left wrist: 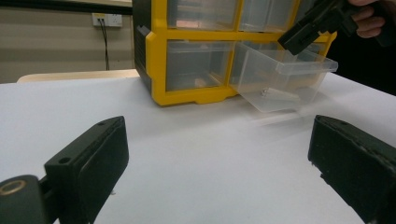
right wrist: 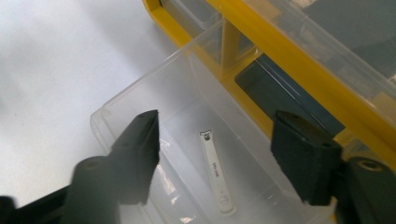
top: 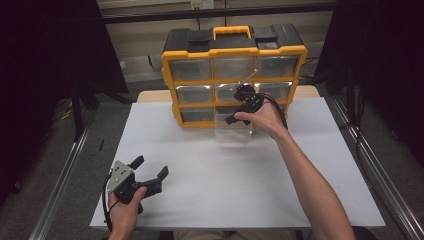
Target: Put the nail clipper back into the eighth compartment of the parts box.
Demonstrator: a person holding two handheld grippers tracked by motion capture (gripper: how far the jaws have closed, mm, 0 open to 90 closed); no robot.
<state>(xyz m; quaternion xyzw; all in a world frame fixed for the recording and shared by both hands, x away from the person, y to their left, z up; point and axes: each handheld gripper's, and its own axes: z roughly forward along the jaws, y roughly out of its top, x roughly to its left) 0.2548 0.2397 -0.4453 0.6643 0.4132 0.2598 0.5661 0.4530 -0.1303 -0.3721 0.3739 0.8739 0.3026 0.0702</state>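
Note:
A yellow and black drawer cabinet (top: 232, 75) stands at the back of the white table. Its bottom middle clear drawer (top: 233, 131) is pulled out toward me. A small metal nail clipper (right wrist: 216, 172) lies flat on the drawer's floor. My right gripper (top: 239, 107) hovers open just above the drawer, jaws pointing down over the clipper, nothing between them. My left gripper (top: 150, 167) rests open low over the table at the front left, empty, facing the cabinet (left wrist: 196, 51) and the drawer (left wrist: 280, 74).
The white table top (top: 210, 185) spreads wide between the two grippers. A wooden surface edge (top: 152, 95) shows behind it. Metal rails (top: 65, 175) run along both sides. The other cabinet drawers (top: 190, 69) are pushed in.

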